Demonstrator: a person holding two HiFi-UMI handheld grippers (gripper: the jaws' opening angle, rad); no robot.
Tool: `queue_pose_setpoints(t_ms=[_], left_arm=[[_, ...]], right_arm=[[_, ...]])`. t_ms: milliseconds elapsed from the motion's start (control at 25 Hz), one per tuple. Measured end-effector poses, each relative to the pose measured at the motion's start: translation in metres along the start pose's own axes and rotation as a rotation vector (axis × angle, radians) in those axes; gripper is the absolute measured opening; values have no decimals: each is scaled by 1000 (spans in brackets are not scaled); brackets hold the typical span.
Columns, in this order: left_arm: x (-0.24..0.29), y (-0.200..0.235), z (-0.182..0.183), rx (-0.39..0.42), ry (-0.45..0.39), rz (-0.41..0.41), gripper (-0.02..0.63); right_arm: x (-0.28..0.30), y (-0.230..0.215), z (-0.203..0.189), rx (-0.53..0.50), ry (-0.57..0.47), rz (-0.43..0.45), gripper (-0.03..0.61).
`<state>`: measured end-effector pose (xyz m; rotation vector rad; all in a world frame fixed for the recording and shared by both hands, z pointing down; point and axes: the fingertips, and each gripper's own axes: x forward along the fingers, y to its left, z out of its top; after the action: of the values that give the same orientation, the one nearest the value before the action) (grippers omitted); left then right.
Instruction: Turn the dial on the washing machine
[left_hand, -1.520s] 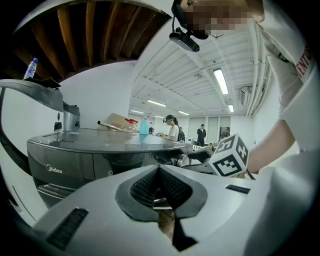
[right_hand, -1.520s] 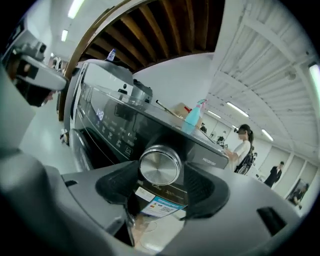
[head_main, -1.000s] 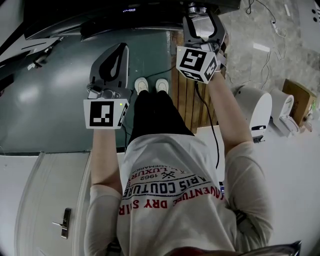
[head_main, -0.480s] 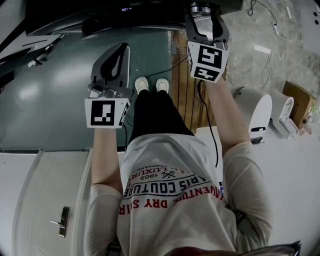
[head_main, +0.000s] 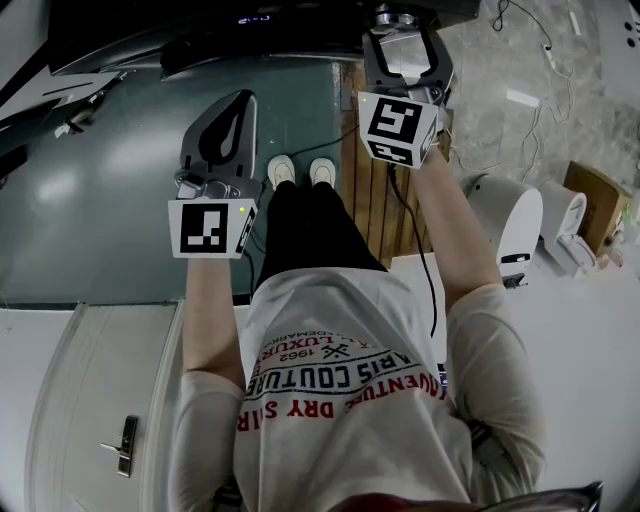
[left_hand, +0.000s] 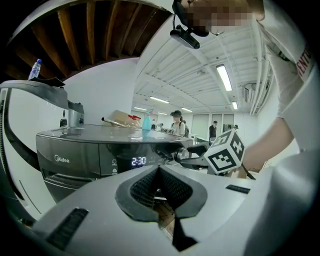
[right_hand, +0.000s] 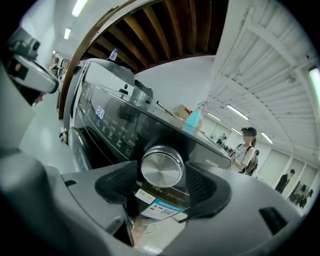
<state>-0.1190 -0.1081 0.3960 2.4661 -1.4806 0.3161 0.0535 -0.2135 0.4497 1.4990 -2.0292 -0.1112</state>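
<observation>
Overhead a white ceiling (left_hand: 200, 80) with strip lights covers the room, and below it stands a glossy dark-grey washing machine (right_hand: 95, 100), its round brushed-metal dial (right_hand: 161, 167) standing proud at one end of the control panel (right_hand: 107, 120). The right gripper (right_hand: 162, 181) has its jaws clamped on that dial, with a ribbed black rubber pad (right_hand: 116, 182) against each side of the rim. The left gripper (left_hand: 159, 175) is held off from the machine's front, its jaws drawn together so the textured pads meet at the tips, with nothing between them.
</observation>
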Motion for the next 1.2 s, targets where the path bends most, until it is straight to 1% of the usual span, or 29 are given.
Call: queue_pose_setpoints(t_ms=[120, 240, 360, 520, 600, 640, 760, 920, 1040, 1080, 1200], left_arm=[[0, -2, -2, 11, -1, -3, 15], [0, -6, -3, -10, 18, -1, 15], [-1, -6, -5, 1, 34, 0, 15], [-1, -7, -4, 9, 25, -1, 15], [-1, -8, -3, 9, 23, 2, 15], [-2, -8, -4, 11, 24, 2, 15], [-3, -7, -4, 8, 26, 6, 15], [-6, -7, -5, 20, 29, 5, 15], [-6, -5, -6, 18, 29, 11, 15], [-6, -3, -6, 18, 26, 13, 15], [-7, -2, -6, 24, 22, 13, 15]], right_arm=[[0, 0, 1, -119, 2, -30, 299], [0, 3, 4, -211, -12, -36, 298], [1, 5, 4, -212, -9, -23, 281], [1, 3, 4, -190, -7, -18, 278], [1, 3, 3, -162, -3, -12, 276], [1, 2, 3, -131, 2, -6, 276], [2, 0, 5, 12, 28, 20, 276], [2, -3, 6, 122, 42, 29, 276], [1, -5, 5, 239, 49, 26, 275], [1, -5, 4, 257, 48, 22, 275], [1, -4, 4, 249, 33, 19, 276]])
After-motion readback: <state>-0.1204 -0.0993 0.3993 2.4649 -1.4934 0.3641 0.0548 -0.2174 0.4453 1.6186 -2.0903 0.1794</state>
